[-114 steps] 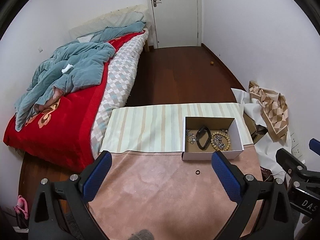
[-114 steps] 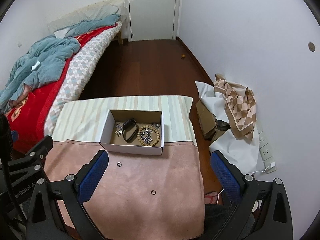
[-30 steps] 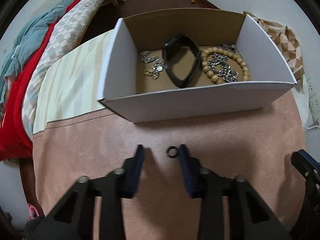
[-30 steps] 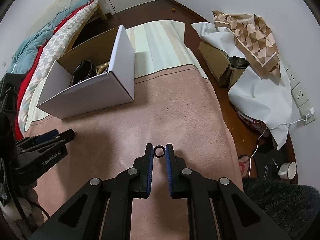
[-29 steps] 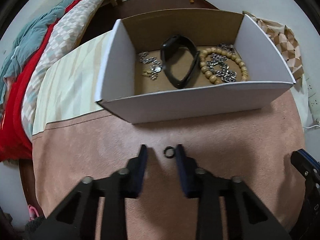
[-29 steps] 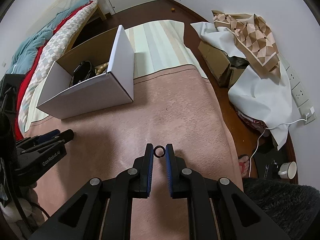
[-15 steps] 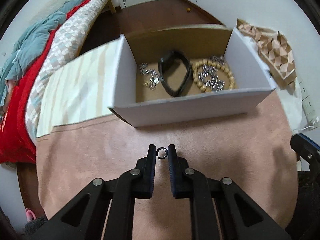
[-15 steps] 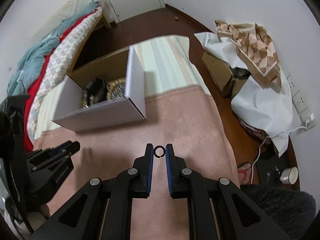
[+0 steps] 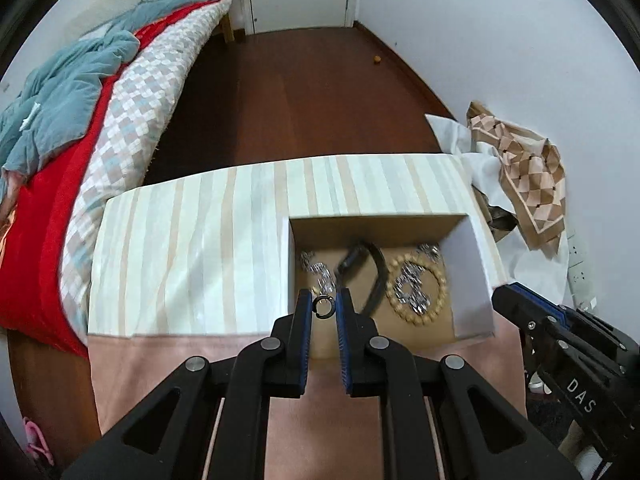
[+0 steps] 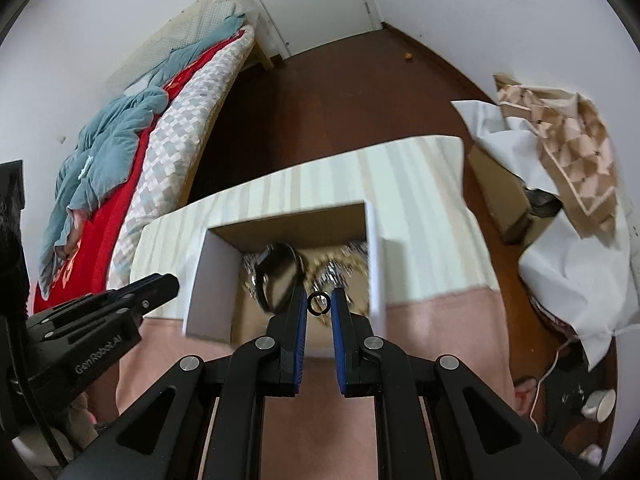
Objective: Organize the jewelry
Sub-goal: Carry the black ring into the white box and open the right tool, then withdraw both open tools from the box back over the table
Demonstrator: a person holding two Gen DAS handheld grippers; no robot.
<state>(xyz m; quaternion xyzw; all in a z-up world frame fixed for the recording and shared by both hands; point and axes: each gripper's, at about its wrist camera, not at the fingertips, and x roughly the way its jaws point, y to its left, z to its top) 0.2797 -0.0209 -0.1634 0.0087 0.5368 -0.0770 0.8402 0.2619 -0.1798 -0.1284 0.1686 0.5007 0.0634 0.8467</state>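
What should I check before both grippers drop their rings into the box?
1. Left gripper pinching its small ring: ok, ring sits between the pads.
2. Right gripper pinching its ring: ok, same grip.
3. Both rings clear of the pink cloth: ok, lifted off it.
4. Tips over the open box: cannot tell; they line up with it in both wrist views, but depth is unclear.
5. Free floor inside the box: ok; bare cardboard beside the black band and bead bracelet.
6. Grippers apart from each other: ok.
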